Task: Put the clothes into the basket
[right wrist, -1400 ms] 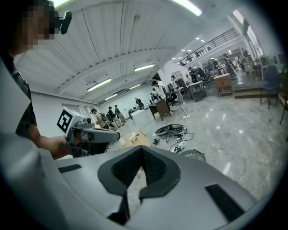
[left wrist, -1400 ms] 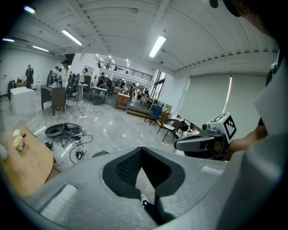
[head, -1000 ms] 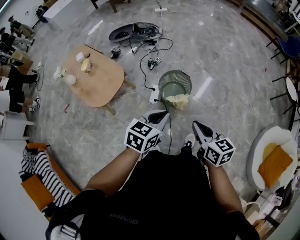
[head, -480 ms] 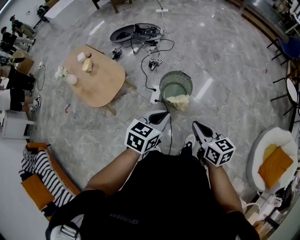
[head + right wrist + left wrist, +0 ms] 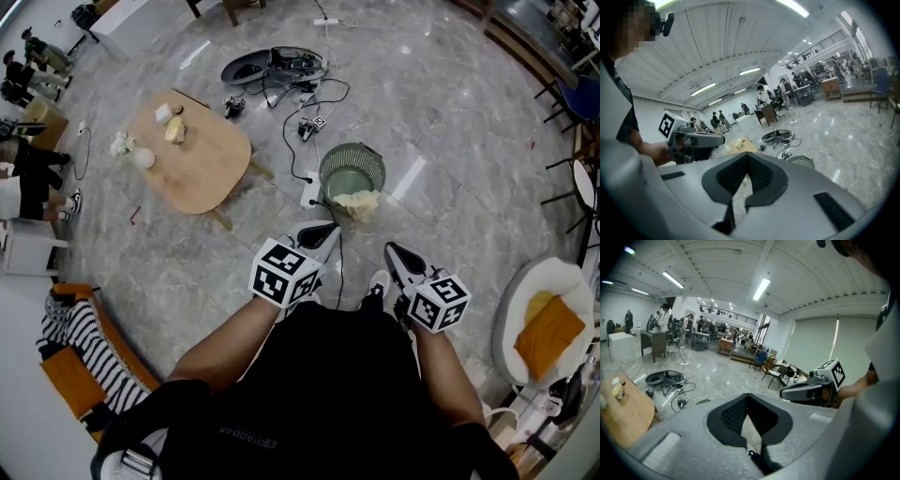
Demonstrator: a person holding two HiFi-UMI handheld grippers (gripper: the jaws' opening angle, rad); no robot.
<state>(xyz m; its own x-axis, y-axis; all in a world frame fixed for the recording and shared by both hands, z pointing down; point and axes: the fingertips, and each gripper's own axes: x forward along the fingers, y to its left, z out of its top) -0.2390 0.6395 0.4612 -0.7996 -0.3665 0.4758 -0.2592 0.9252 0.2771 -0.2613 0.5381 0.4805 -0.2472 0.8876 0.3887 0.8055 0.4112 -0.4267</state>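
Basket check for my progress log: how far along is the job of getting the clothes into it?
Done: one pale yellow cloth lies in the green basket, draped at its rim. In hand: nothing; the left gripper and right gripper are both shut and empty, held close to the person's body. Left: a striped garment lies on the orange chair.
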